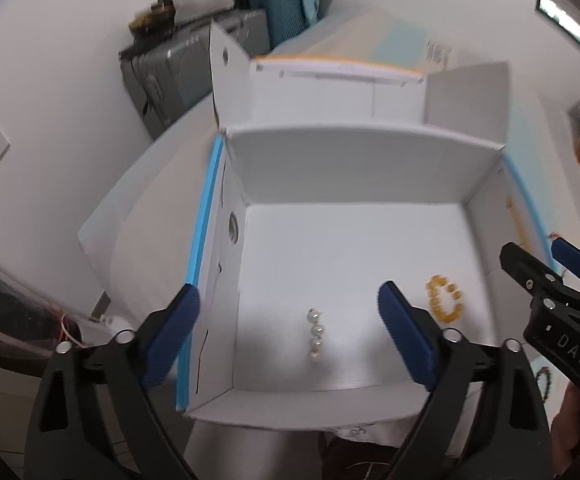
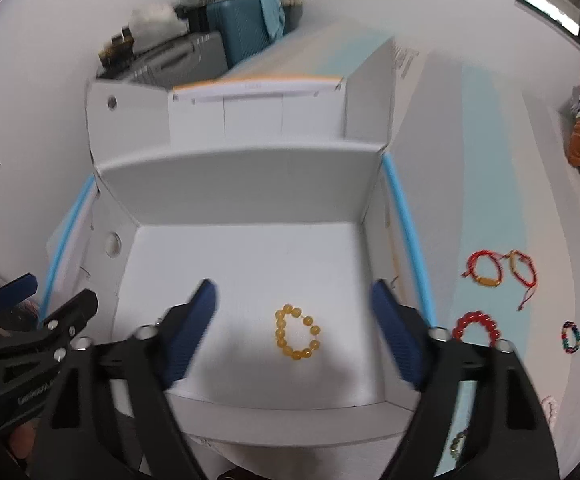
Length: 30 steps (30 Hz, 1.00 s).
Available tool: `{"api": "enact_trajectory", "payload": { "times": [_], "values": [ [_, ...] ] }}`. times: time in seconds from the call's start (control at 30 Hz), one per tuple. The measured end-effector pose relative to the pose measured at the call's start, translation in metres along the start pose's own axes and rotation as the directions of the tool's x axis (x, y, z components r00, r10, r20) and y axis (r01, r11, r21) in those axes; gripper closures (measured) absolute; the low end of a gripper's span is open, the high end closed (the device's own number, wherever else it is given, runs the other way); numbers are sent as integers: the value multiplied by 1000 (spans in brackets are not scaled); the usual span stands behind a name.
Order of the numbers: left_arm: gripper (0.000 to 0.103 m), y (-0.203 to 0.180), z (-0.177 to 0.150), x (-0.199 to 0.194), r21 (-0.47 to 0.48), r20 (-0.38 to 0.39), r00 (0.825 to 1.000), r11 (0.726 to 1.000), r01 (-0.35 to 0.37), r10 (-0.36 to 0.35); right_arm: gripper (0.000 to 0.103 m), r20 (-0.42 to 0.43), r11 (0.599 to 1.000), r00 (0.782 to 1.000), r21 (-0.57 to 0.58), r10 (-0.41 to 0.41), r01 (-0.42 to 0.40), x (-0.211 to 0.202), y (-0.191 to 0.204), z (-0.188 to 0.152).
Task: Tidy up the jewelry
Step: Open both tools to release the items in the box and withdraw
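Note:
An open white box [image 1: 354, 164] [image 2: 241, 180] with blue edges stands in front of both grippers. On its floor lie a short string of white pearls [image 1: 316, 336] and a yellow bead bracelet [image 1: 445, 298] [image 2: 298, 334]. My left gripper [image 1: 290, 334] hangs open above the pearls, nothing between its blue pads. My right gripper [image 2: 294, 334] hangs open above the yellow bracelet, also with nothing in it. In the left wrist view the right gripper [image 1: 546, 256] shows at the right edge. In the right wrist view the left gripper [image 2: 53, 292] shows at the left edge.
Right of the box, on the white and pale-blue surface, lie two red cord bracelets [image 2: 500, 268], a red bead bracelet [image 2: 476, 326], a small multicoloured one [image 2: 571, 337] and a greenish one [image 2: 456, 444]. The box lid [image 2: 265, 116] stands up behind. Suitcases [image 2: 241, 28] stand by the far wall.

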<state>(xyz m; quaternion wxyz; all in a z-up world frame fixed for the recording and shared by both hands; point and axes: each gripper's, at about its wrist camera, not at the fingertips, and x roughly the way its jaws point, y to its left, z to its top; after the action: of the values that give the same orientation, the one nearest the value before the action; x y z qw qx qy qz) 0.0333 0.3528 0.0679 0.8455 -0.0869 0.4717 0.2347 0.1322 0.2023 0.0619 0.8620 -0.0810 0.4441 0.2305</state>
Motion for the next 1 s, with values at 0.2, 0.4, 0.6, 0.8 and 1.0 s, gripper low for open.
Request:
{"api": "enact_trajectory", "payload": {
  "times": [0.2, 0.4, 0.6, 0.8, 1.0],
  "values": [
    [6, -21, -4, -42, 37, 90, 995, 999, 39, -42, 8, 82, 999, 997, 34, -14, 11, -41, -23, -2],
    [6, -46, -13, -72, 56, 155, 981, 992, 111, -118, 8, 138, 996, 989, 77, -55, 45, -78, -57, -14],
    [6, -87, -27, -82, 107, 161, 973, 983, 150, -166, 8, 142, 991, 985, 102, -97, 83, -103, -100, -36],
    [6, -136, -45, -80, 164, 141, 968, 969, 185, -209, 8, 137, 980, 979, 156, -149, 128, -119, -151, -63],
    [6, -191, -71, -77, 227, 105, 957, 943, 243, -272, 8, 91, 969, 978, 185, -185, 166, -121, -198, -91]
  ]
}}
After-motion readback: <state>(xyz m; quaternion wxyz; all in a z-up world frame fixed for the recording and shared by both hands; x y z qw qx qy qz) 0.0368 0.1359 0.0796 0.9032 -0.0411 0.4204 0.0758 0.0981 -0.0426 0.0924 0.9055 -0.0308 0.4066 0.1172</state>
